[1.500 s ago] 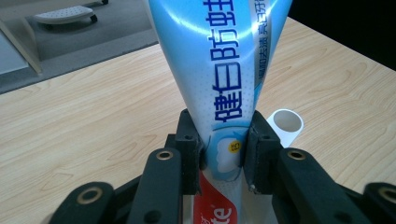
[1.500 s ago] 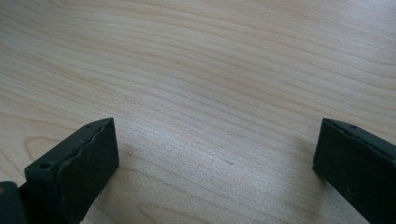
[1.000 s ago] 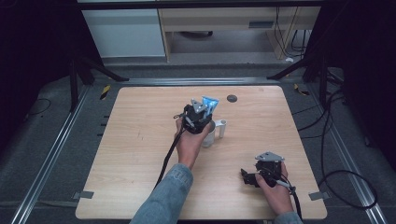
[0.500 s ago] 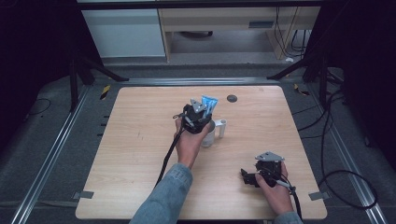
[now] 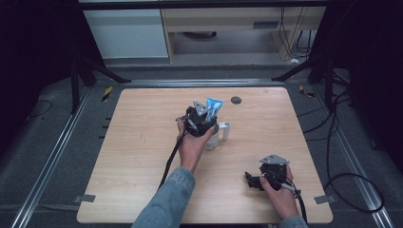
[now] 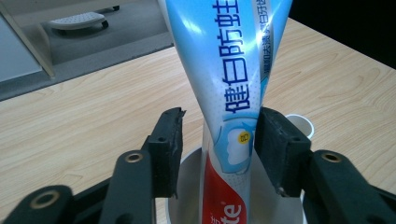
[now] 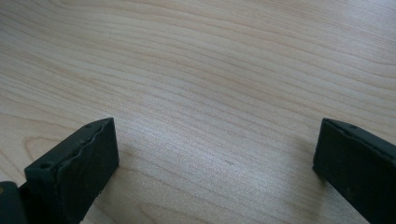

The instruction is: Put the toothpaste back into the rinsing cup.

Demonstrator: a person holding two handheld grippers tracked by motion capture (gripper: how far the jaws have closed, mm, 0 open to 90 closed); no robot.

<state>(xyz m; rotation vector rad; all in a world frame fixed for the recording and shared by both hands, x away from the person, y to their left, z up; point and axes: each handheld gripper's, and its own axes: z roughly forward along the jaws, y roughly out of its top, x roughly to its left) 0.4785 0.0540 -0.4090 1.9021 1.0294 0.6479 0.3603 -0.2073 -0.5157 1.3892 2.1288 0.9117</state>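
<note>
Left gripper view: toothpaste tube [image 6: 233,93], Chinese lettering, standing in cup [image 6: 187,163]; fingers just spreading, left clear

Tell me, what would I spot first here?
A blue-and-white toothpaste tube standing upright in a white cup mid-table. The left hand-held gripper has just been opening; the tube stands between its jaws, a gap on one side. The right hand-held gripper hangs open above bare table.

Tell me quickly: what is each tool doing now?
Left tool: open, just been opening around the blue-and-white toothpaste tube standing in the white cup.
Right tool: open, empty.
</note>
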